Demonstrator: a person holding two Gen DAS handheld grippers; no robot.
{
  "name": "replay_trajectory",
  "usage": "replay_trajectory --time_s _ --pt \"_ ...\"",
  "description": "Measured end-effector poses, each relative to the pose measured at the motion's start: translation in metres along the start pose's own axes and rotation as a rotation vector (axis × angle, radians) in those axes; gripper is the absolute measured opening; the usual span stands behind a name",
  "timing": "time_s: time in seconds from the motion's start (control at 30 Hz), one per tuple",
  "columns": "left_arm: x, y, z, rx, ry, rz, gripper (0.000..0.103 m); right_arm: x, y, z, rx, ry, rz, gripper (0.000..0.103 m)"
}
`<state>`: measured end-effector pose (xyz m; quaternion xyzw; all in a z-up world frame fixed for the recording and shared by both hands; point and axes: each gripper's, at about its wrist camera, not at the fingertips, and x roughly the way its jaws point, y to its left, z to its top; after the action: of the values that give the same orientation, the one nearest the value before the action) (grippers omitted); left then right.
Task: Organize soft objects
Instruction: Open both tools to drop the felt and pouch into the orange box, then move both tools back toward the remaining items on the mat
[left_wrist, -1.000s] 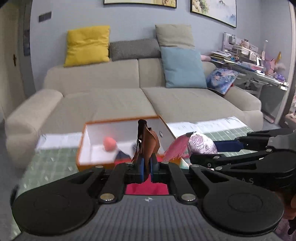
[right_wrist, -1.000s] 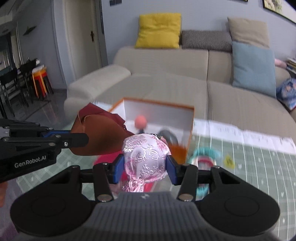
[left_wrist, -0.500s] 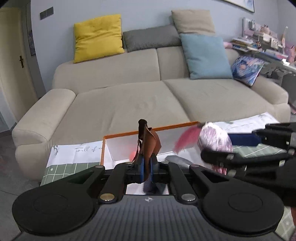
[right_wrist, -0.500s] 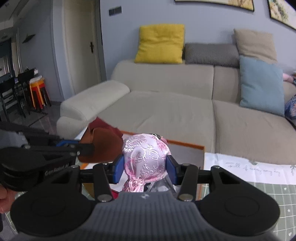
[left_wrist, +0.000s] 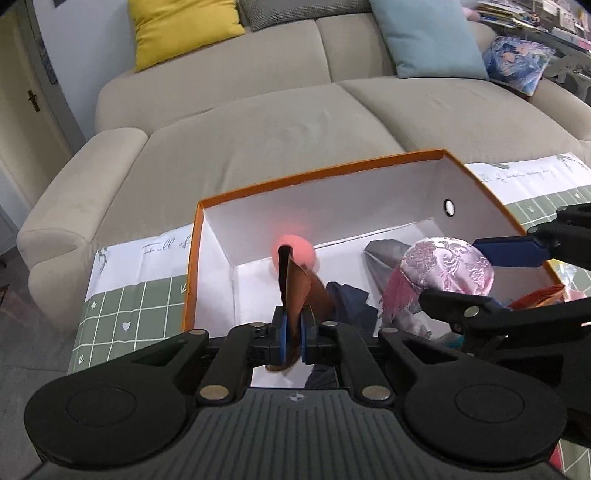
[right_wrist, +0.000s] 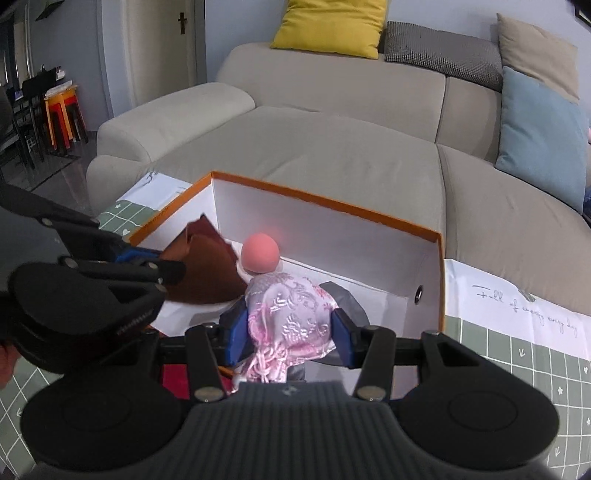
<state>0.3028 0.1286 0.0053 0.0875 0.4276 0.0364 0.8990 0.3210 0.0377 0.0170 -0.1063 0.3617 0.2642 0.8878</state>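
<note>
Left gripper (left_wrist: 291, 341) jaws clamp a brown pouch (left_wrist: 297, 291); right gripper (right_wrist: 290, 338) jaws clamp a pink pouch (right_wrist: 291, 317). Both hang over the open box (left_wrist: 332, 177), above a pink ball (right_wrist: 259, 253) and dark cloths (left_wrist: 349, 301).

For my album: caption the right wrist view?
Right gripper holds a pink pouch over the orange-rimmed box.

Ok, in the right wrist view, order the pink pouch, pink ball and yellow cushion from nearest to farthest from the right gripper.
1. Pink pouch, clamped by the right gripper.
2. Pink ball, inside the box, just beyond.
3. Yellow cushion, on the sofa back.
</note>
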Motion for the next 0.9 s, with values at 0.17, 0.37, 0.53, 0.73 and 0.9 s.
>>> replay_trajectory --time_s 0.17,0.37,0.53,0.73,0.9 --pt "-0.003 0.004 -0.001 -0.009 0.005 -0.004 0.024 0.007 0.002 0.003 -0.016 0.021 -0.001 0.051" --pt "-0.011 0.008 0.0 -0.023 -0.02 0.022 0.047 -0.004 0.005 0.0 -0.029 0.005 -0.015 0.058" --pt "-0.027 0.014 0.002 -0.047 -0.056 0.023 0.052 -0.02 0.005 0.003 -0.031 -0.025 -0.026 0.065" --pt "-0.067 0.012 -0.007 -0.075 -0.156 0.011 0.052 -0.063 0.009 0.0 -0.035 -0.104 -0.032 0.067" --pt "-0.105 0.0 -0.027 -0.1 -0.243 -0.028 0.055 -0.109 0.014 -0.017 -0.045 -0.19 -0.038 0.069"
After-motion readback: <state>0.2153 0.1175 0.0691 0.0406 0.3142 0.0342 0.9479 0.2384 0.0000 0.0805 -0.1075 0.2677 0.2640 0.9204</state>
